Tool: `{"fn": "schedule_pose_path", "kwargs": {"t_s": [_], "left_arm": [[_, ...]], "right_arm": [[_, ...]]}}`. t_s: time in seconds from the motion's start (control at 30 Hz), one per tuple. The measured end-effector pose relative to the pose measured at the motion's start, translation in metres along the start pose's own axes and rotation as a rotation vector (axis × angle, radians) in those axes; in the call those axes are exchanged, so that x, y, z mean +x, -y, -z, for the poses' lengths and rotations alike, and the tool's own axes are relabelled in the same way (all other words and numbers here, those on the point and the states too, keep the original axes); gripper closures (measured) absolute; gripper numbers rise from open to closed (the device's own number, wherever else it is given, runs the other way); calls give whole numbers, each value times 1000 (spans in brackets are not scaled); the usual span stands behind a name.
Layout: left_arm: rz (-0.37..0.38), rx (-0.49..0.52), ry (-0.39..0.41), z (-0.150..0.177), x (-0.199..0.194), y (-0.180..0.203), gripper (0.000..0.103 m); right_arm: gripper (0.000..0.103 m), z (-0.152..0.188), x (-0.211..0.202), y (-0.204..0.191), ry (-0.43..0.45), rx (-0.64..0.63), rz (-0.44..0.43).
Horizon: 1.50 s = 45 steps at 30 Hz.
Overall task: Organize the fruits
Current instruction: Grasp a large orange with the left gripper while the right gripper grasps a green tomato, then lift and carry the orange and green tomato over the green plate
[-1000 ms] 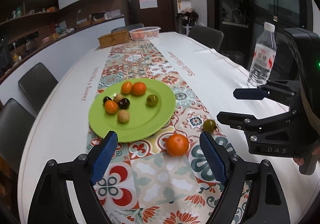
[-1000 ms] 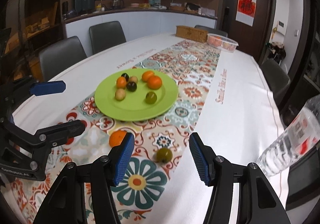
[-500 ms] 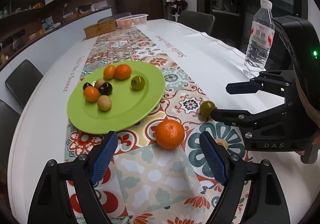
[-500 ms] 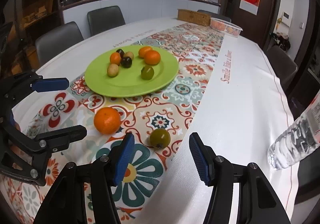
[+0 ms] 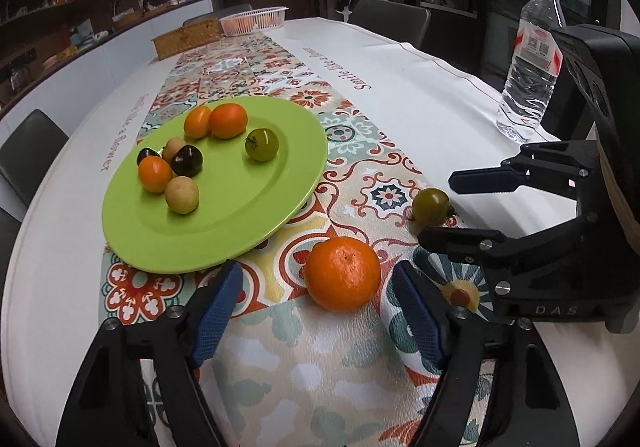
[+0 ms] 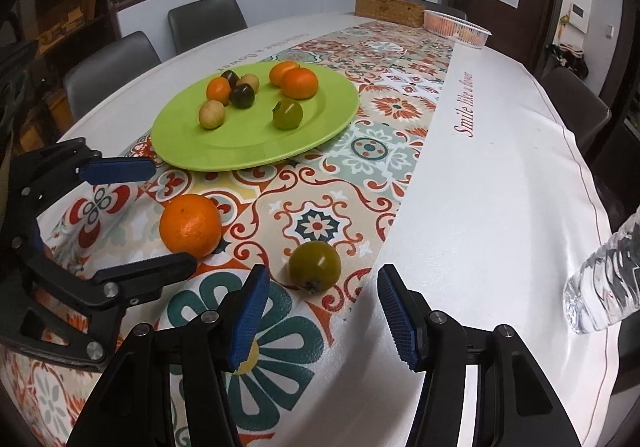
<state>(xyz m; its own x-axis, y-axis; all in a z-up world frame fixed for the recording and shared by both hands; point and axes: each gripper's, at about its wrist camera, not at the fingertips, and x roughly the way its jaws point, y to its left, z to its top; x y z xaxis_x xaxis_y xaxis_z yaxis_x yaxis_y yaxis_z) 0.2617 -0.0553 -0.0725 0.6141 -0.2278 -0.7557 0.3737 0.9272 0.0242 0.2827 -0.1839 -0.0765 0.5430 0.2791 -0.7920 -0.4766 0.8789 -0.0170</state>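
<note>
1. Left wrist view: the left gripper [image 5: 316, 311] is hanging with fingers spread wide, grasping nothing, and the orange [image 5: 343, 273] is sitting on the bench between them, just beside the green plate [image 5: 240, 223]. Closing off-centre risks rolling it away.
2. Right wrist view: the right gripper [image 6: 320, 315] is gaping empty too, framing the green tomato [image 6: 315, 265]. The left gripper is crowding close; collision looks possible.

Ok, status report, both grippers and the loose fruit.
Left gripper open, orange ahead between its fingers. Right gripper open, lined up on green tomato. Both fruits on the runner, off the green plate. Path clear.
</note>
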Motion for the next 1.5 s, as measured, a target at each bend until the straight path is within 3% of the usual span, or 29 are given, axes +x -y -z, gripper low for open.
{"fn": "schedule_pose_path", "kwargs": {"t_s": [0.4,0.53,0.87,1.5], "left_arm": [[81,-54,-44,-5,13,0,63],[73,-52,-47,-5,12,2,64],[73,-62,-25,-4,-3,4,64],[20,-119,74,7,-68,2,64]], "right_arm": [[66,-3,9,1,-16,7,-12],[74,-5,10,1,-21,7,-16],[75,-2,-2,0,-6,18,-19],[75,-2,-62,-28,109,4,-12]]}}
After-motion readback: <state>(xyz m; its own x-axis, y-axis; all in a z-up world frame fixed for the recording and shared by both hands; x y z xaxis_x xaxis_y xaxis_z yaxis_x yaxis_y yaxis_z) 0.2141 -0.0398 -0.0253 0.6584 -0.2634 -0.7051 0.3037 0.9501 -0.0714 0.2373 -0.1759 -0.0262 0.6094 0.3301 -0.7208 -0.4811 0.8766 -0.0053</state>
